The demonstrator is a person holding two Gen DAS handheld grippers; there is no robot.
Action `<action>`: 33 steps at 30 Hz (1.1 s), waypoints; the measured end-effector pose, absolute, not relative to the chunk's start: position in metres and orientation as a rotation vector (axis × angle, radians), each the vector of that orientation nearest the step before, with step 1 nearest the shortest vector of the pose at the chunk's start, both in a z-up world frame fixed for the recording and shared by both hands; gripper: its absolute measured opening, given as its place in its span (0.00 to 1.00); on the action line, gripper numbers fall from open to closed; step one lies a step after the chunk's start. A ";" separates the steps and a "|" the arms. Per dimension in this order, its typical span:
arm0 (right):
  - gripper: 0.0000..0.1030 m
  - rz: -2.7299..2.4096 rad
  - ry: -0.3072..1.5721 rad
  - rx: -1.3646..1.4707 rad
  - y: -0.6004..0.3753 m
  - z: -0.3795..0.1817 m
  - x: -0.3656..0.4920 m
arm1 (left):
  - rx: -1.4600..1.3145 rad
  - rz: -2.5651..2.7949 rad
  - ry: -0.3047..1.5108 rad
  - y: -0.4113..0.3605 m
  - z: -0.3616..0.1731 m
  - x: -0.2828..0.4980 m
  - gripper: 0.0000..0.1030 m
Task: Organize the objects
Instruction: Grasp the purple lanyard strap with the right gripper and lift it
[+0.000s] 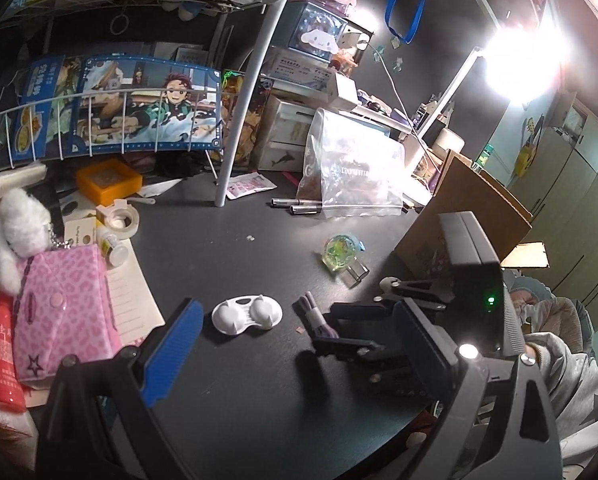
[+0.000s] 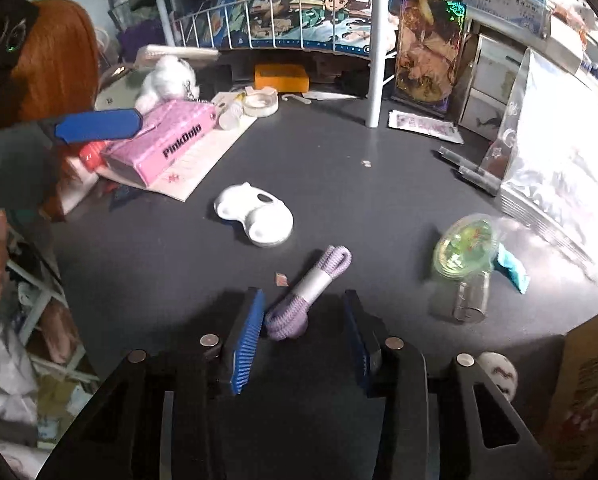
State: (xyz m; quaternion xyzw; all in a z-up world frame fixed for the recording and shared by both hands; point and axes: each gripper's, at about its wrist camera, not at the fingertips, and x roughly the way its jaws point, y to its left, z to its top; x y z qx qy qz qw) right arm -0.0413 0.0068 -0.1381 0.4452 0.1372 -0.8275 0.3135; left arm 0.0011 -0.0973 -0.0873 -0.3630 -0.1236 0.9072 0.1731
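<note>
A coiled purple cable (image 2: 305, 294) with a grey sleeve lies on the dark desk (image 2: 339, 184). My right gripper (image 2: 305, 320) is open, its blue fingers (image 2: 245, 340) either side of the cable's near end, low over the desk. The cable (image 1: 315, 314) and the right gripper (image 1: 351, 340) also show in the left wrist view. A white contact lens case (image 2: 255, 216) lies just beyond, also in the left wrist view (image 1: 247, 314). A green glitter keychain (image 2: 465, 248) lies to the right. My left gripper (image 1: 295, 344) is open and empty above the desk's near edge.
A pink pouch (image 1: 65, 312) with a white plush (image 1: 15, 232) lies at the left on papers. A tape roll (image 1: 119, 216), an orange box (image 1: 109, 180), a white shelf post (image 1: 235, 120), a clear zip bag (image 1: 351, 168) and a cardboard box (image 1: 467, 216) ring the desk.
</note>
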 end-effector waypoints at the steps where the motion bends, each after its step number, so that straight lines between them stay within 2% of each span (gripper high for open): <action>1: 0.31 -2.180 0.364 1.176 0.011 -0.137 -0.040 | -1.033 2.570 -0.355 -0.098 -0.088 0.001 0.92; 4: 0.30 -2.181 0.343 1.191 0.023 -0.137 -0.041 | -1.033 2.557 -0.358 -0.097 -0.089 0.000 0.92; 6: 0.25 -2.179 0.334 1.187 0.023 -0.138 -0.042 | -1.031 2.554 -0.352 -0.095 -0.088 -0.002 0.92; 8: 0.12 -2.182 0.362 1.174 0.020 -0.139 -0.040 | -1.034 2.550 -0.354 -0.092 -0.088 -0.004 0.92; 12: 0.10 -2.168 0.423 1.170 0.019 -0.139 -0.035 | -1.063 2.539 -0.358 -0.091 -0.092 -0.006 0.92; 18: 0.10 -2.137 0.371 1.088 0.028 -0.114 -0.027 | -1.086 2.461 -0.374 -0.080 -0.097 -0.013 0.91; 21: 0.10 -2.123 0.371 1.008 0.029 -0.088 -0.015 | -1.070 2.409 -0.388 -0.071 -0.092 -0.017 0.77; 26: 0.10 -2.118 0.416 0.885 0.029 -0.050 0.006 | -0.999 2.350 -0.422 -0.062 -0.071 -0.021 0.44; 27: 0.10 -2.122 0.425 0.869 0.031 -0.043 0.009 | -0.984 2.346 -0.421 -0.060 -0.067 -0.021 0.41; 29: 0.10 -2.136 0.437 0.845 0.033 -0.031 0.013 | -0.952 2.340 -0.411 -0.056 -0.056 -0.021 0.29; 33: 0.10 -2.169 0.439 0.819 0.045 -0.013 0.016 | -0.893 2.343 -0.364 -0.044 -0.032 -0.022 0.24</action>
